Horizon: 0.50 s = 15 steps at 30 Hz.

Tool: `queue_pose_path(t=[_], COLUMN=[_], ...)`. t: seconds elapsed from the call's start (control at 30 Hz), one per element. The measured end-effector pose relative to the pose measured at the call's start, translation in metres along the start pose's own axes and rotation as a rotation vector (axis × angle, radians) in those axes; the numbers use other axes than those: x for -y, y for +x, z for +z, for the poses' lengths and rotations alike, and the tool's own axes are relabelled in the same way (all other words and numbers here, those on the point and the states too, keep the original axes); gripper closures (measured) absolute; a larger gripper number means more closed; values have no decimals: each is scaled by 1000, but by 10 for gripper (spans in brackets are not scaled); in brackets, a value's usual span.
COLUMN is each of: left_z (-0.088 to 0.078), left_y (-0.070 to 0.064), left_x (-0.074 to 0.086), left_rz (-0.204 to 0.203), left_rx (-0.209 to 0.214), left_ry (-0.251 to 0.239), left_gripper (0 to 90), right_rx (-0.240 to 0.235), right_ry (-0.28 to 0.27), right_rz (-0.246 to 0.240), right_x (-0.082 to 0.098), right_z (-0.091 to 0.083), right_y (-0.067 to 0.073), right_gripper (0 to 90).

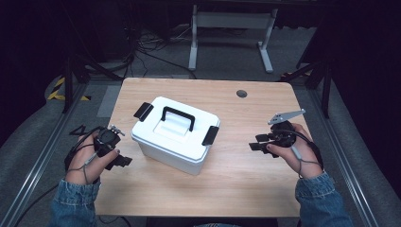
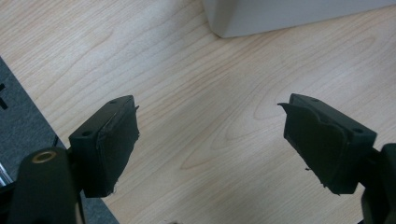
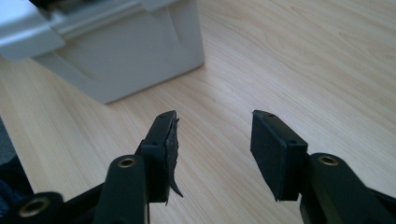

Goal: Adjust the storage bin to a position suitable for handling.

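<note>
While the whole box is seen from the high view, sitting at the centre of the table with its lid on, its black handle on top and a black latch at each end, only fragments of it are caught by the gripper views. A bare lower corner of the box is shown at 12 o'clock in the left gripper view, cut off by the top edge. A wall and part of the lid rim of the box are shown at 10 o'clock in the right gripper view.

The left gripper is held at 9 o'clock of the box, near it and apart; its jaws are seen spread wide in its own view, with nothing but bare wood between them. The right gripper is held at 3 o'clock, further off; its jaws are likewise seen parted and empty.

From above, the jaw gaps are hard to make out against the dark hands. One pad is seen frayed at its edge.
</note>
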<state>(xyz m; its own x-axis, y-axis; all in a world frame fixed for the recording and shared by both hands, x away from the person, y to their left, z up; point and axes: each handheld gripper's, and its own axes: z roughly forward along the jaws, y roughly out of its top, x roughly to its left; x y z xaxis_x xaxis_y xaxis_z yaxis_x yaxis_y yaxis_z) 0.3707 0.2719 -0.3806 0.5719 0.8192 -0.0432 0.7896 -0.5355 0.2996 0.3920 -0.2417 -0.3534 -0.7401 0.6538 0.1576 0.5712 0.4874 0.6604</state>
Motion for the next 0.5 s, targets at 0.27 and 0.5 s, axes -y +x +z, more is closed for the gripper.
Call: queue_pose_path(t=[0.27, 0.5], left_z=[-1, -1], left_y=[1, 2], left_x=[1, 1], left_rz=[0, 0], left_rx=[-4, -2], left_ry=[-6, -10], left_gripper=[185, 185], right_rx=[-33, -69], right_ry=[-35, -56], right_rz=[-45, -81], right_x=[-29, -53], right_z=[-1, 4], right_y=[16, 30], right_gripper=[519, 519])
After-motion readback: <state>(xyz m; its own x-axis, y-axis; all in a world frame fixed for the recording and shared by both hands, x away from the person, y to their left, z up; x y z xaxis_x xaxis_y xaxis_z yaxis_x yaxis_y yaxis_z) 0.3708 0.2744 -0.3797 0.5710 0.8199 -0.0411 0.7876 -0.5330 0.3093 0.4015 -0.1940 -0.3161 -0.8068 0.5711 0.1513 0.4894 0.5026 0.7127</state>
